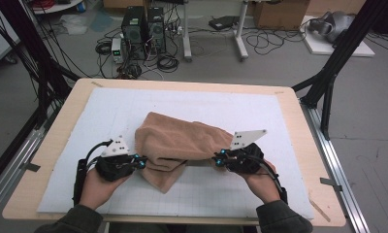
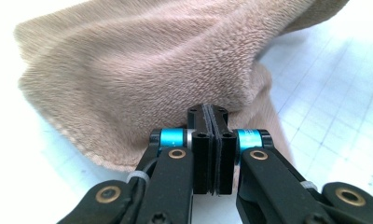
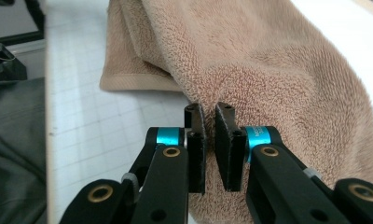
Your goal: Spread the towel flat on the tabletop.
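- The left gripper (image 1: 139,162) has its jaws clenched on one edge of the tan, fluffy terry towel (image 1: 180,141).
- The right gripper (image 1: 218,159) pinches the opposite edge.
- The towel hangs bunched between them, above the white gridded mat (image 1: 279,126).

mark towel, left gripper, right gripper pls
towel (image 1: 175,136): high view, middle of the raised fold.
left gripper (image 2: 211,116): left gripper view, tips of the jaws pinching the towel edge.
right gripper (image 3: 209,112): right gripper view, between jaw tips at the towel.
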`<state>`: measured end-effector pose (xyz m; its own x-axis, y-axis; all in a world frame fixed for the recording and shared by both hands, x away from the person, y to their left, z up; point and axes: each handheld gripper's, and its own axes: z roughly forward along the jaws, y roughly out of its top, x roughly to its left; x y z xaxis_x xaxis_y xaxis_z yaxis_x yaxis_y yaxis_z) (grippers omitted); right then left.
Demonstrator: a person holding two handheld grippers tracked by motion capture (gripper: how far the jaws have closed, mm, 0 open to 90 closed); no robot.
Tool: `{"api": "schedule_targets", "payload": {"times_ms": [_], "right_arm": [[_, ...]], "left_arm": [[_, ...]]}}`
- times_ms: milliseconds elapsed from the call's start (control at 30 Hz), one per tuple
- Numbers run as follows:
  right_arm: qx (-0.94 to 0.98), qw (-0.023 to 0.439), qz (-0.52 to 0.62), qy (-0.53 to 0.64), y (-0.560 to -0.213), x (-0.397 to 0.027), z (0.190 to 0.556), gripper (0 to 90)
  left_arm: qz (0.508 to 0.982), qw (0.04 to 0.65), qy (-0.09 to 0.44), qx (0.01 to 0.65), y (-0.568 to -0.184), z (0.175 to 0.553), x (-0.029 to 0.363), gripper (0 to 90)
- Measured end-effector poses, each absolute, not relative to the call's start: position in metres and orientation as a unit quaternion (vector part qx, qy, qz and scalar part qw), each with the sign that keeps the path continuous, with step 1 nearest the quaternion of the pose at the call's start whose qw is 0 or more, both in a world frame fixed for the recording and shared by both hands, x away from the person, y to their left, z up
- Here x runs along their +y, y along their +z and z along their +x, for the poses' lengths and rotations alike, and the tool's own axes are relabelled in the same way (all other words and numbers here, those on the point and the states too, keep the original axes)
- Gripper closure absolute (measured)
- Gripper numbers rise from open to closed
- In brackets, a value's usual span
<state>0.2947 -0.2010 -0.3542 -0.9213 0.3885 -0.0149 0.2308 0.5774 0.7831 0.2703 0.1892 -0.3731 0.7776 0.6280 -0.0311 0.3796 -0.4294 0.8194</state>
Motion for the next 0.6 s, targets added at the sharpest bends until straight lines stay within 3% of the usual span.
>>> {"api": "schedule_targets", "payload": {"times_ms": [233, 433, 600], "right_arm": [[0.884, 0.102, 0.179, 0.420, -0.336, -0.207, 0.310, 83.7], [0.892, 0.096, 0.236, 0.374, -0.370, -0.202, 0.369, 83.7], [0.890, 0.064, 0.270, 0.361, -0.402, -0.200, 0.400, 82.9]], "left_arm": [[0.811, 0.445, 0.188, 0.332, -0.354, 0.293, 0.207, 88.3], [0.816, 0.408, 0.177, 0.371, -0.391, 0.351, 0.189, 88.3], [0.813, 0.402, 0.146, 0.395, -0.417, 0.376, 0.186, 88.0]]}}
